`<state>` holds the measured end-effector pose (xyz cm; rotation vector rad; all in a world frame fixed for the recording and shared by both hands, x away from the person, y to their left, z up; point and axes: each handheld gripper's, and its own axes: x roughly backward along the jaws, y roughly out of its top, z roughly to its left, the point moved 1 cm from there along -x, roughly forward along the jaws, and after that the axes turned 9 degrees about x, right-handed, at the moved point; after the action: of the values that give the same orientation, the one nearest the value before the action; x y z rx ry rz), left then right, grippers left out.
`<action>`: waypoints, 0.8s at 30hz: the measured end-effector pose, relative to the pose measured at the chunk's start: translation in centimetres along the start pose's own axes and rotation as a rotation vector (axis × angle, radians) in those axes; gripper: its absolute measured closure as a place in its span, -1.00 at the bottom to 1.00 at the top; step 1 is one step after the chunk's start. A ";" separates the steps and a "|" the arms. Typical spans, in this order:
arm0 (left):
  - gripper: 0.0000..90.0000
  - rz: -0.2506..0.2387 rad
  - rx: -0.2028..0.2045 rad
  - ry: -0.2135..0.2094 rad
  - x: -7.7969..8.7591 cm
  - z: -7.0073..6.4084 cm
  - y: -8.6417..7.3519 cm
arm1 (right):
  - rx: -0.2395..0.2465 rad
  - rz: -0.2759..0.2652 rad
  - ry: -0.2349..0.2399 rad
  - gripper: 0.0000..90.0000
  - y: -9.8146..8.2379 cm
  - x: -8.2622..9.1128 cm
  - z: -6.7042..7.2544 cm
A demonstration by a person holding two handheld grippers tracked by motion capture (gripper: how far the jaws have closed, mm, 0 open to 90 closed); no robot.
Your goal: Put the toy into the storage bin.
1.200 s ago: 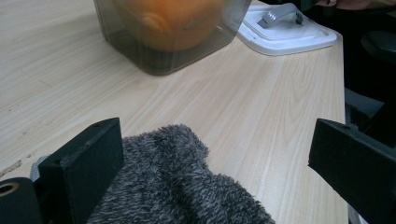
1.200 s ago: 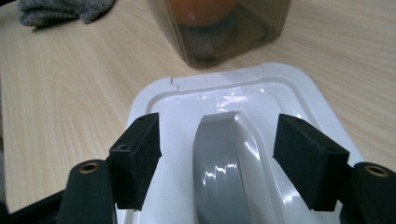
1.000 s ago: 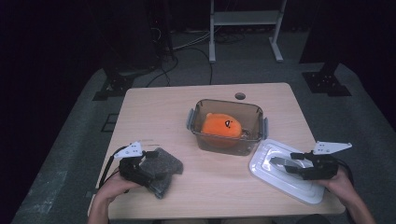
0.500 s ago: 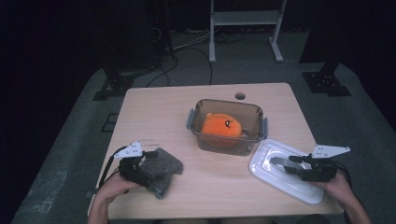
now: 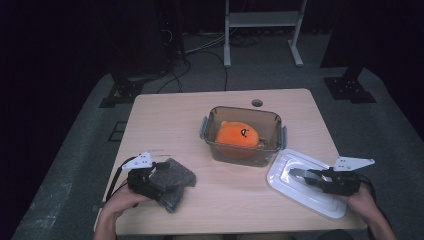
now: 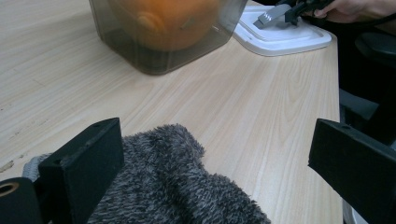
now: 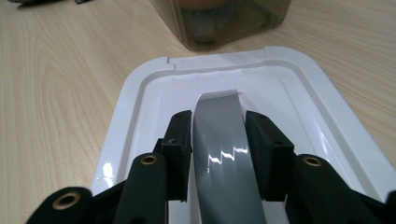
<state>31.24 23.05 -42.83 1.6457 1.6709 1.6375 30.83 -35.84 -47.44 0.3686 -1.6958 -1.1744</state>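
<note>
The right claw [image 5: 299,174] lies low over the flat white plastic lid [image 5: 281,172] at the near right corner of the pale wooden worktop [image 5: 170,125]. In the right gripper view its two black jaws stand on either side of the grey curved handle [image 7: 224,140] that arches up from the middle of the lid, and their pads meet the handle's edges. The jaws have just been closing, with the handle between them, and now grip it. The lid lies flat on the worktop under the claw, its far edge just beside the clear brown-tinted plastic container [image 5: 244,135], which stands ahead of the right claw and a little to its left. Inside the container sits a round orange plush toy [image 5: 237,135].

The left claw [image 5: 165,176], at the near left of the worktop, has its jaws spread wide. In the left gripper view a dark grey fuzzy cloth [image 6: 173,186] lies between them on the worktop. It lies against the left jaw, while the right jaw stands well apart from it, so nothing is gripped. The container stands ahead of this claw, with the lid and the right claw beyond it to the right.
</note>
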 end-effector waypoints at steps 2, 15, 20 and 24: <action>-0.95 -0.005 -0.003 -0.004 0.0 0.0 0.1 | 0.001 0.001 0.002 0.40 0.0 0.0 -0.1; -0.95 -0.005 -0.002 -0.007 0.0 -0.1 0.1 | 0.021 0.013 0.036 0.46 0.2 0.1 0.0; -0.95 -0.004 -0.001 -0.008 0.0 0.0 0.0 | 0.018 0.013 0.043 0.47 0.1 0.2 -0.1; -0.95 -0.004 -0.002 -0.005 0.0 0.0 0.0 | 0.021 0.012 0.046 0.47 0.2 0.4 -0.1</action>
<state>31.22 23.03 -42.76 1.6431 1.6680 1.6311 30.80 -36.06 -47.10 0.3947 -1.6698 -1.1316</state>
